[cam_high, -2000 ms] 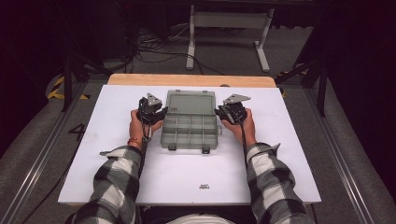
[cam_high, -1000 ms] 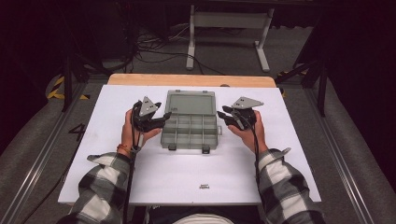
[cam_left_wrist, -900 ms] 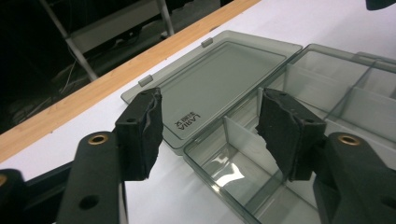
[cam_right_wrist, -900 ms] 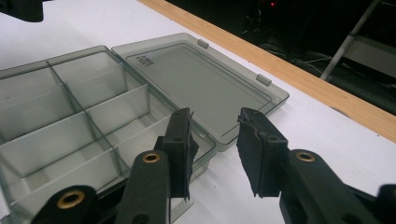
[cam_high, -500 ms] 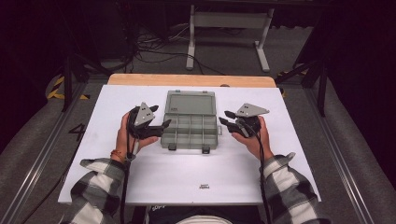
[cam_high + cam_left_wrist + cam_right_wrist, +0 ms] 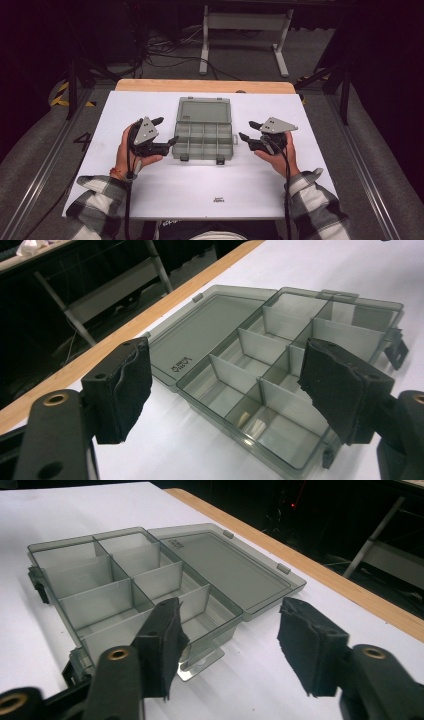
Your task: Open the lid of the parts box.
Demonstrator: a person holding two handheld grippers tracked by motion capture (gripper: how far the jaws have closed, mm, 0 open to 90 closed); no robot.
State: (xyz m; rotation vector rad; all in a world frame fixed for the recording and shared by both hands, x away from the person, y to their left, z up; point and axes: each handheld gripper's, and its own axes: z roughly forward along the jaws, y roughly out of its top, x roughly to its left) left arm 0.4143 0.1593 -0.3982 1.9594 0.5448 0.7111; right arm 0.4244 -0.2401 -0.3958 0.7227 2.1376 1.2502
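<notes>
I see the box point(image 6: 204, 130) lying open in the middle of the table point(image 6: 165, 185), its lid point(image 6: 205, 110) folded flat toward the far edge and its divided tray point(image 6: 204, 141) toward me. It sits between my two tools. The left hand-held gripper point(image 6: 167, 132) is just beside the tray's left wall, its near jaw tip close to the wall, though I cannot tell whether it touches. The right hand-held gripper point(image 6: 248, 130) is a little off the tray's right wall, with a gap of white table showing. Both stand wide open and hold nothing.

In the left gripper view, the left hand-held gripper point(image 6: 225, 385) frames the box point(image 6: 280, 370) between its padded jaws, the compartments looking empty. In the right gripper view, the right hand-held gripper point(image 6: 227, 640) has one jaw in front of the tray's corner and the other over bare table beside the lid point(image 6: 230, 565).

The table is white with a wooden strip point(image 6: 205, 86) along its far edge. Beyond it the room is dark, with cables on the floor and a pale metal stand point(image 6: 240, 35).

My left hand point(image 6: 131, 152) and right hand point(image 6: 276, 155) rest low at either side of the box, forearms in checked sleeves point(image 6: 97, 200) coming in from the near edge, both tools pointing inward at the box.
</notes>
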